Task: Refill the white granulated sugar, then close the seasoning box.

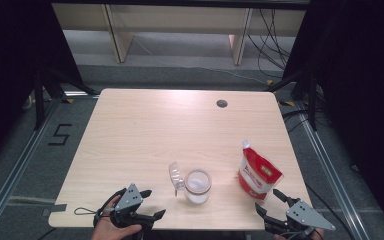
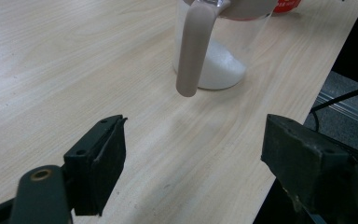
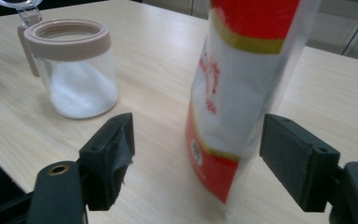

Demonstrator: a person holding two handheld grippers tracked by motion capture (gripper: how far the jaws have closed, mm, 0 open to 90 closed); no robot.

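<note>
Dark curtains hung round the pale wooden bench (image 1: 145, 125). Near its front edge stood a glass jar (image 1: 198, 186), lid flipped up, with some white powder already inside. Just to its right stood the red and white bag (image 1: 258, 174), upright. I guessed the pouring was partly done. The right hand-held gripper (image 3: 196, 163) was spread wide round the bag, not squeezing it. The left hand-held gripper (image 2: 193, 158) was spread too, holding nothing, near the jar's handle. The bag's top was cut off up close, so I couldn't tell how full it was

Red-white pouch (image 1: 258, 176) upright, near table's right front; glass jar (image 1: 198, 186) beside, lid open, white powder inside
</note>
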